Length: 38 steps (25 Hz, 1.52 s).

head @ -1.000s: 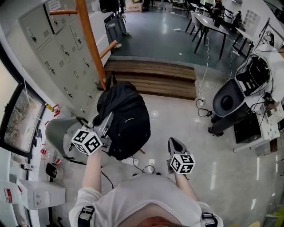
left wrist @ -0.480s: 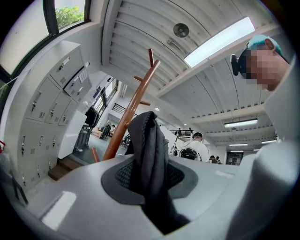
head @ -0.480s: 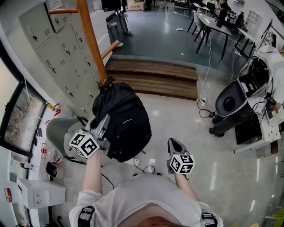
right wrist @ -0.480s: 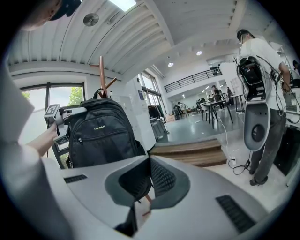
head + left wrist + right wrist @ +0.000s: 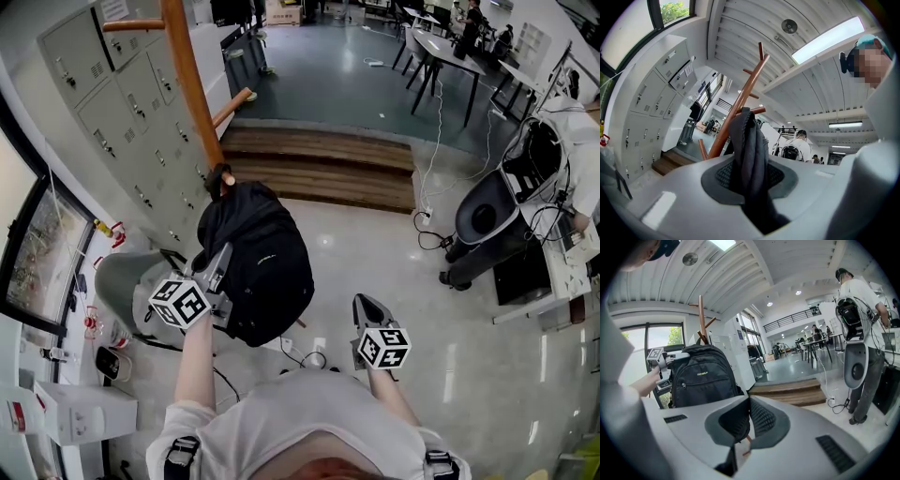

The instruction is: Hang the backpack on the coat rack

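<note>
A black backpack (image 5: 261,258) hangs upright in front of me, its top loop (image 5: 222,178) right against the wooden coat rack (image 5: 192,84) at a low peg; I cannot tell whether the loop sits over the peg. My left gripper (image 5: 218,265) is at the pack's left side, shut on a dark strap (image 5: 749,150) that rises between its jaws toward the rack (image 5: 740,101). My right gripper (image 5: 367,305) hovers to the right of the pack, apart from it, shut with nothing in it. The right gripper view shows the backpack (image 5: 704,376) from the front, with the rack (image 5: 702,317) behind it.
Grey lockers (image 5: 122,103) line the left wall behind the rack. A grey bin (image 5: 122,281) stands at lower left. A wooden step (image 5: 323,164) crosses ahead. A black and white machine (image 5: 487,220) with floor cables (image 5: 427,225) sits at right. A person (image 5: 858,296) stands by it.
My left gripper and the backpack have shifted slightly toward the rack pole and a little lower. The right gripper has stayed where it was.
</note>
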Motion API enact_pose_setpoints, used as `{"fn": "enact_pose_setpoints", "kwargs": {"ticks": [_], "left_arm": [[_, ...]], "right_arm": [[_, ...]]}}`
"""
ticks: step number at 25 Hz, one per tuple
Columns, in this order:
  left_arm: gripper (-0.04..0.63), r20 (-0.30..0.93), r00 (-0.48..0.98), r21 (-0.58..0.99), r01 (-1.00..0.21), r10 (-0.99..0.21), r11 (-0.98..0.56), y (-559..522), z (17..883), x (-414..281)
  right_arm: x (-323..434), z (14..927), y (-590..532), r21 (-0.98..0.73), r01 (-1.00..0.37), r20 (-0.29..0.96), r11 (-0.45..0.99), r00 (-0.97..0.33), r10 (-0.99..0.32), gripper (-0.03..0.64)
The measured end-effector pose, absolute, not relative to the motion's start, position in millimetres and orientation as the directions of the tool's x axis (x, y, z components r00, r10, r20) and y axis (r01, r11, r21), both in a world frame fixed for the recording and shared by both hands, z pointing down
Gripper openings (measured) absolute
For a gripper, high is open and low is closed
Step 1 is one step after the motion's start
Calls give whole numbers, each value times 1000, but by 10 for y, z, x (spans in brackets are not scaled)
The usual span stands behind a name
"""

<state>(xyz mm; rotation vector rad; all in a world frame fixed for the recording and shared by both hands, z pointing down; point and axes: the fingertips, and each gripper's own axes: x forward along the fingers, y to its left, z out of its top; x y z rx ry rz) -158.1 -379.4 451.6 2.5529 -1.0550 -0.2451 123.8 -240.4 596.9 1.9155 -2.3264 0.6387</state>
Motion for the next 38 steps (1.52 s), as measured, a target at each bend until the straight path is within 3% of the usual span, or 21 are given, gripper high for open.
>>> {"fn": "enact_pose_setpoints", "kwargs": {"ticks": [19, 28, 38], "left_arm": [[110, 65, 636, 267, -754, -769, -600, -3781, 5006, -1555], [206, 109, 552, 166, -830, -827, -533, -3724, 5101, -1514], [209, 60, 472, 133, -877, -880, -461, -3478, 4960, -1774]], "right_arm": [[1246, 6005, -2289, -257, -958, 330, 130, -213, -920, 9], [1305, 6006, -2192, -251, -960, 339, 121, -204, -918, 9], [1329, 5996, -2193, -256, -959, 331, 126, -209, -920, 9]]}}
